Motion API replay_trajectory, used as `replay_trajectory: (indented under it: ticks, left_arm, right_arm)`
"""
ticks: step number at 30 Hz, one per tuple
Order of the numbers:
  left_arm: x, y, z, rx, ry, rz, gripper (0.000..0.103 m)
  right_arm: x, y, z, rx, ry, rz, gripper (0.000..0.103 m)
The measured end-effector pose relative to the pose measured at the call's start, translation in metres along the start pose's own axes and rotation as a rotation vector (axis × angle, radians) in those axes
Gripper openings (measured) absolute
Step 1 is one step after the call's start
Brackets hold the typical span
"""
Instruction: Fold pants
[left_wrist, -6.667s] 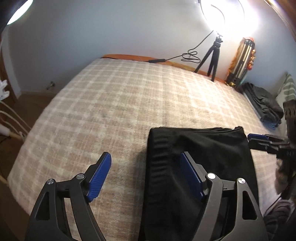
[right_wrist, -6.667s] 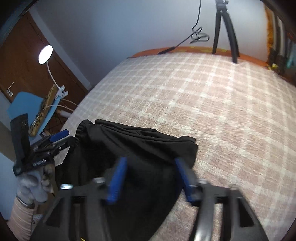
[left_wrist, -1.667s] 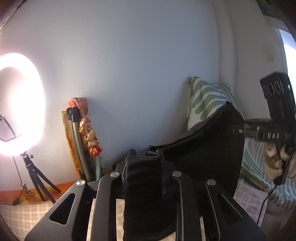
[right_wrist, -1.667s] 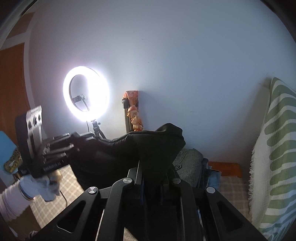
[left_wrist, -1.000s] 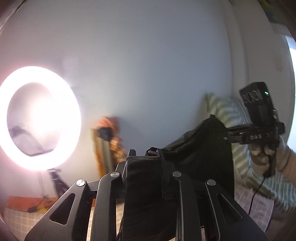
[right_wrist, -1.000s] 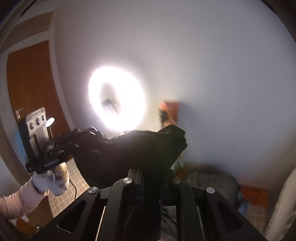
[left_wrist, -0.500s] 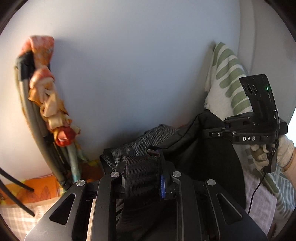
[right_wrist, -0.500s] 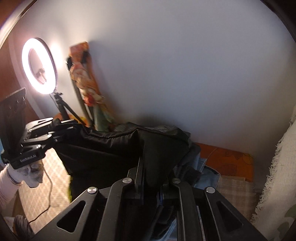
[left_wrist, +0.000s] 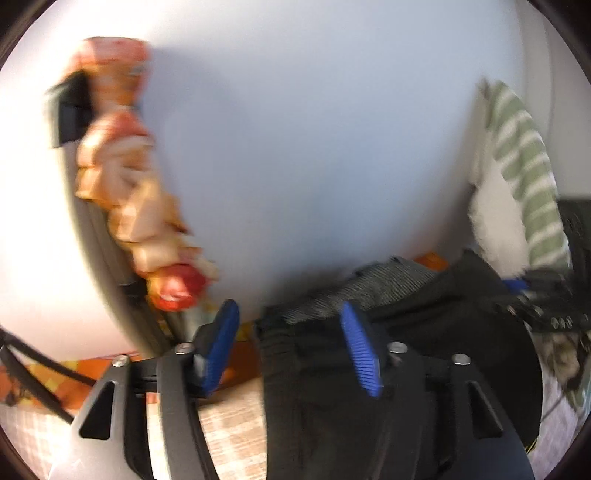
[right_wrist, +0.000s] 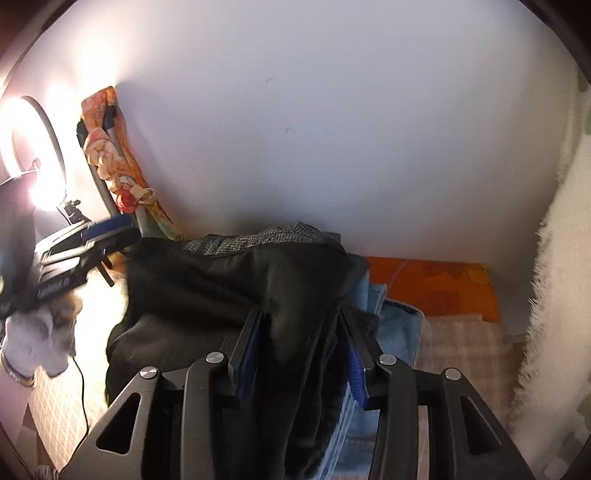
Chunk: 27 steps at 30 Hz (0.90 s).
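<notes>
Seeing both jaws opening over the clothes stack by the wall:
left gripper (left_wrist: 291, 347): we read the blue pads parting – waistband edge sits between them, pads off the cloth.
right gripper (right_wrist: 301, 354): we see its pads spreading – a fold of cloth between, seemingly loose.
black pants (right_wrist: 207, 291): folded, lying atop grey garment (right_wrist: 266, 236) and jeans (right_wrist: 391, 325) on the bed (right_wrist: 465, 347).
</notes>
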<state>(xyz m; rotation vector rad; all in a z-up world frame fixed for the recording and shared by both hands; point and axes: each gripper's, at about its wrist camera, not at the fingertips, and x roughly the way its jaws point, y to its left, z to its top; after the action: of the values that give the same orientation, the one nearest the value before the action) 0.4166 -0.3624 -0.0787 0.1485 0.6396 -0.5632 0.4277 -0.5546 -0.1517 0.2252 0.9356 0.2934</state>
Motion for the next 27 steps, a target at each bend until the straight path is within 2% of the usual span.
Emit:
replay_trajectory:
  ticks: [5, 10, 13, 15, 17, 18, 20, 22, 24, 27]
  left_arm:
    - [-0.022, 0.004, -0.013, 0.047, -0.020, 0.004, 0.059]
    - [-0.040, -0.004, -0.040, 0.118, -0.010, -0.014, 0.059]
    - [-0.042, -0.007, -0.049, 0.134, 0.006, -0.021, 0.059]
    - [-0.041, -0.008, -0.051, 0.126, 0.015, -0.032, 0.059]
    - [-0.042, -0.008, -0.052, 0.121, 0.017, -0.037, 0.059]
    - [-0.042, -0.009, -0.052, 0.119, 0.018, -0.041, 0.059]
    - [-0.045, -0.011, -0.051, 0.113, 0.017, -0.055, 0.059]
    - [-0.047, -0.014, -0.052, 0.113, 0.016, -0.071, 0.059]
    - [-0.048, -0.019, -0.052, 0.120, 0.019, -0.088, 0.059]
    - [-0.048, -0.028, -0.055, 0.149, 0.030, -0.101, 0.059]
  right_arm:
    - [-0.027, 0.005, -0.030, 0.062, -0.031, -0.004, 0.065]
    - [-0.049, 0.025, -0.085, 0.118, 0.029, 0.103, 0.067]
    - [-0.034, 0.041, -0.105, 0.150, 0.123, 0.144, 0.066]
    - [-0.029, 0.047, -0.108, 0.163, 0.151, 0.198, 0.035]
    - [-0.030, 0.051, -0.101, 0.165, 0.137, 0.215, 0.015]
    - [-0.033, 0.052, -0.097, 0.167, 0.121, 0.223, 0.010]
    - [-0.046, 0.053, -0.082, 0.141, 0.091, 0.231, 0.004]
    - [-0.056, 0.055, -0.068, 0.061, 0.065, 0.180, 0.003]
    - [-0.059, 0.042, -0.062, 0.074, 0.067, 0.168, 0.003]
    - [-0.045, 0.010, -0.068, 0.153, 0.123, 0.144, 0.004]
